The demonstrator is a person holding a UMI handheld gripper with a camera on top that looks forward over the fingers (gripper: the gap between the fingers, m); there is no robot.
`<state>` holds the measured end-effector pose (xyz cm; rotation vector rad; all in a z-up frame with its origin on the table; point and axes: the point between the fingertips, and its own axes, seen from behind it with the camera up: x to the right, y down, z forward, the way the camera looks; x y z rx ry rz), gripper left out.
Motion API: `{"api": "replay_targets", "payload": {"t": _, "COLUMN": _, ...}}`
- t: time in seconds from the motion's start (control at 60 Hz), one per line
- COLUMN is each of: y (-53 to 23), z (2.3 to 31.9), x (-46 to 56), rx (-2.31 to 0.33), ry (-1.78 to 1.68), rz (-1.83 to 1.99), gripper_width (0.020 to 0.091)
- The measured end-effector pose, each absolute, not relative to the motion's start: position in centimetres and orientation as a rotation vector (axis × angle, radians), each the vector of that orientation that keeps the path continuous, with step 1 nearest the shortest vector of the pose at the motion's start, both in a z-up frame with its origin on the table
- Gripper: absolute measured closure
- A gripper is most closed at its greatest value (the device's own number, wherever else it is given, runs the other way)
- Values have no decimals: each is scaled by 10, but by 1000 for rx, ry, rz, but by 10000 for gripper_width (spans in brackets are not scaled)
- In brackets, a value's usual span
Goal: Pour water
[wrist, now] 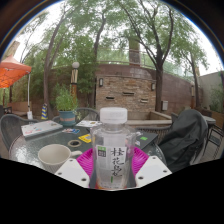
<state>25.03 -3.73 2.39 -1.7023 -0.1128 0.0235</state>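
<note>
Fingers of the hand-held gripper are seen nearest, white-tipped with magenta pads on their inner faces. Between them stands a clear plastic water bottle with a white cap and a white label printed in green; the pads appear to press on its lower body from both sides, so the gripper is judged to be closed on the bottle. Whether the bottle is lifted or rests on the round glass-topped table cannot be told. Just to the left of the fingers a small white cup with a dark inside is set on the table, apart from the bottle. Farther back, a dark jacket draped over a chair is seen at the right, then a brick wall and tall trees. The step in hand is judged to be the grasp before pouring. Next, the bottle would need carrying over the cup and tilting; the cap looks fitted, which would block the flow.
</note>
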Motion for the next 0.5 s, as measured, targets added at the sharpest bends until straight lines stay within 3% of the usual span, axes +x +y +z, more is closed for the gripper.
{"api": "replay_targets", "payload": {"t": 0.2, "y": -65, "z": 26, "x": 262, "rx": -1691, "ry": -103, "rz": 38, "gripper_width": 632}}
{"api": "replay_targets", "payload": {"t": 0.217, "y": -38, "z": 27, "x": 253, "rx": -1692, "ry": -98, "rz": 38, "gripper_width": 627}}
{"api": "replay_targets", "payload": {"t": 0.333, "y": -48, "z": 25, "x": 257, "rx": -1763, "ry": -91, "rz": 49, "gripper_width": 447}}
{"api": "replay_targets", "payload": {"t": 0.417, "y": -67, "z": 6, "x": 251, "rx": -1892, "ry": -88, "rz": 93, "gripper_width": 254}}
{"api": "replay_targets", "payload": {"t": 0.5, "y": -102, "z": 21, "x": 254, "rx": -1917, "ry": -74, "rz": 104, "gripper_width": 253}}
